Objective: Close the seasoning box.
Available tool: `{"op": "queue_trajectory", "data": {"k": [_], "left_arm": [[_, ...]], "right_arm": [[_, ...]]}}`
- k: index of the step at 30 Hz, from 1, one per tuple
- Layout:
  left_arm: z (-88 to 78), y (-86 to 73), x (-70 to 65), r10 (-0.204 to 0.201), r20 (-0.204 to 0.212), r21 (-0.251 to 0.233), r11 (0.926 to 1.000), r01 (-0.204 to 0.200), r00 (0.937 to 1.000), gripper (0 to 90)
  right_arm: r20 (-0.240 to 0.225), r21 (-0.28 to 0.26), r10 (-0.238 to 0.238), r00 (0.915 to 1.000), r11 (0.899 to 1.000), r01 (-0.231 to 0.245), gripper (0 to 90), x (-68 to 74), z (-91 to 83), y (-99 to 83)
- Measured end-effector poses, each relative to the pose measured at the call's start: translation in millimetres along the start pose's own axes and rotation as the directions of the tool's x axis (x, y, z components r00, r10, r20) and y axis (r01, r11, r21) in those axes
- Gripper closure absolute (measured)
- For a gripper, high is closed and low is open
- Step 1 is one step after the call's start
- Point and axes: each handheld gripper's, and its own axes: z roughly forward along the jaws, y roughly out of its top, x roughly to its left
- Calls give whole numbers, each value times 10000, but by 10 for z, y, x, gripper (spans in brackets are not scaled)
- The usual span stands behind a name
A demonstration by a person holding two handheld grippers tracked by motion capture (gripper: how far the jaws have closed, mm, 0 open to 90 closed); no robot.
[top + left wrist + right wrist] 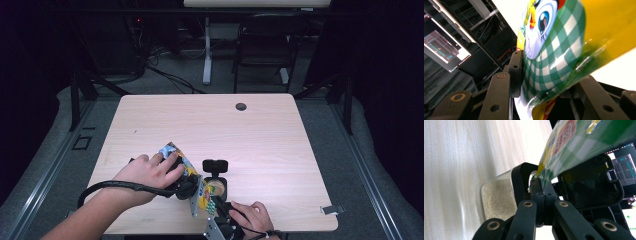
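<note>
The pale wooden bench [260, 135] is carrying the work near its front edge, where a colourful snack bag [192, 182] is hanging between the two grippers above a small clear container [218, 187] with a black flip lid. The left hand [147, 172] is reaching in from the lower left, wrapped over the left gripper [186, 186], its cable looping back along the forearm; the right hand [252, 216] is lying low at the bench's front edge, holding the right gripper [216, 206] pointed up toward the bag. In the left gripper view the bag [554, 55], green-checked with a cartoon eye, is sitting between the fingers [515, 72], which are pinching its bulging body, half spread. In the right gripper view the fingers [537, 192] are pressed together on the thin edge of the bag [579, 142], gripping it flat. That view is also showing the container [496, 200] just beside the fingers, holding pale grainy contents, with its lid [589, 185] standing open behind
</note>
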Motion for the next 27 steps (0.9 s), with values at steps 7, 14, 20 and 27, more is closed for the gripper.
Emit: {"op": "queue_trajectory", "data": {"k": [7, 14, 20, 27], "left_arm": [[-13, 10, 18, 51, -35, 56, 10000, -50, 10000, 644], [-12, 17, 32, 5, 1, -12, 10000, -5, 10000, 645], [-21, 14, 39, 77, -35, 2, 10000, -77, 10000, 645], [-14, 10, 32, 63, -9, -13, 10000, -63, 10000, 647]], "right_arm": [[81, 134, -96, 9999, 9999, 95, 900, -7, -13, 2], [70, 37, 22, 10000, 10000, -23, 900, -9, -11, -10], [94, 33, -3, 10000, 10000, 3, 900, -11, -20, -4], [77, -20, -17, 10000, 10000, 17, 900, -7, -29, 5]]}}
